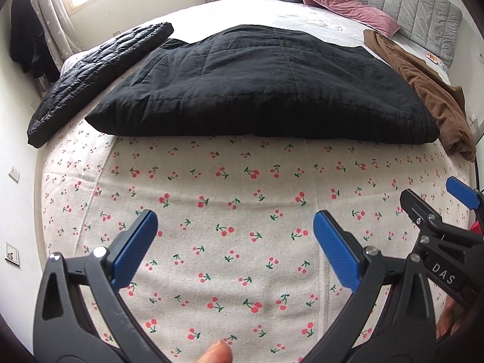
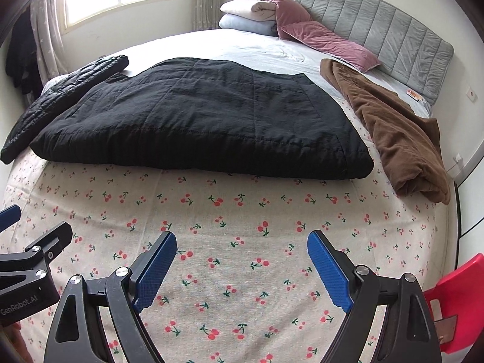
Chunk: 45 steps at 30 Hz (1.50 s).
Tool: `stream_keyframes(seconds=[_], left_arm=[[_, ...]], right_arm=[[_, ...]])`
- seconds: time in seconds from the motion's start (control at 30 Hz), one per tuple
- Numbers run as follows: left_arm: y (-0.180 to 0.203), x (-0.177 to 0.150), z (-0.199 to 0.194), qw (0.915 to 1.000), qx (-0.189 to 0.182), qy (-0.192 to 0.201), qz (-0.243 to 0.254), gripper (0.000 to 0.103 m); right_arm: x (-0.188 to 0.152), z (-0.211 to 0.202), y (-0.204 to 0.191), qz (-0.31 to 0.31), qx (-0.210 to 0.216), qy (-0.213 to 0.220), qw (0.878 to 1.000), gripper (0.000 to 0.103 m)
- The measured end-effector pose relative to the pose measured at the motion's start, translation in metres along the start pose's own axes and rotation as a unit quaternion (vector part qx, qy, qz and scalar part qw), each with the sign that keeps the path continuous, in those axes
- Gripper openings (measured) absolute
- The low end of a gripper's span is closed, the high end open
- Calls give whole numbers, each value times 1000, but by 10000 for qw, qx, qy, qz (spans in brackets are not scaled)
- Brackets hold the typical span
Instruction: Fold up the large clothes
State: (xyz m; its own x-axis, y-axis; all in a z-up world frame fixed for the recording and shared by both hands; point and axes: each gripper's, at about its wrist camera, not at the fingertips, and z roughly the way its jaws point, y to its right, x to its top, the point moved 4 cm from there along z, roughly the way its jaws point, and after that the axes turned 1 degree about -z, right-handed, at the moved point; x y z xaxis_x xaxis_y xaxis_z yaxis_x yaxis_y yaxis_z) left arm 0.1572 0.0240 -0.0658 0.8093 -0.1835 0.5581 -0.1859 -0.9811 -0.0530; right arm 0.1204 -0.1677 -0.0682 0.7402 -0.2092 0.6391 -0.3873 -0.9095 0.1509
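The black padded coat (image 1: 257, 90) lies flat on the bed (image 1: 242, 242), straight ahead of both your hand-held grippers and well apart from them, with bare cherry-print cover between. Its long axis runs across your view, left to right, and its near edge faces you. Your left hand-held gripper (image 1: 236, 227) and your right hand-held gripper (image 2: 242, 248) both have their fingers wide apart and hold nothing. Neither looks clearly nearer, I judge; each fits the corner on its own side. The right wrist view shows a red chair (image 2: 456, 296) at the bed's edge; the left view shows the black quilted jacket (image 1: 90, 75) more fully.
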Motion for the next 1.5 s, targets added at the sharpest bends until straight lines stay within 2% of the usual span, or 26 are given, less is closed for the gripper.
stream_keyframes(seconds=[1.5], left_arm=[[0, 1, -3, 9998, -173, 14, -39, 102]], right_arm=[[1, -3, -1, 8, 12, 62, 10000, 90]])
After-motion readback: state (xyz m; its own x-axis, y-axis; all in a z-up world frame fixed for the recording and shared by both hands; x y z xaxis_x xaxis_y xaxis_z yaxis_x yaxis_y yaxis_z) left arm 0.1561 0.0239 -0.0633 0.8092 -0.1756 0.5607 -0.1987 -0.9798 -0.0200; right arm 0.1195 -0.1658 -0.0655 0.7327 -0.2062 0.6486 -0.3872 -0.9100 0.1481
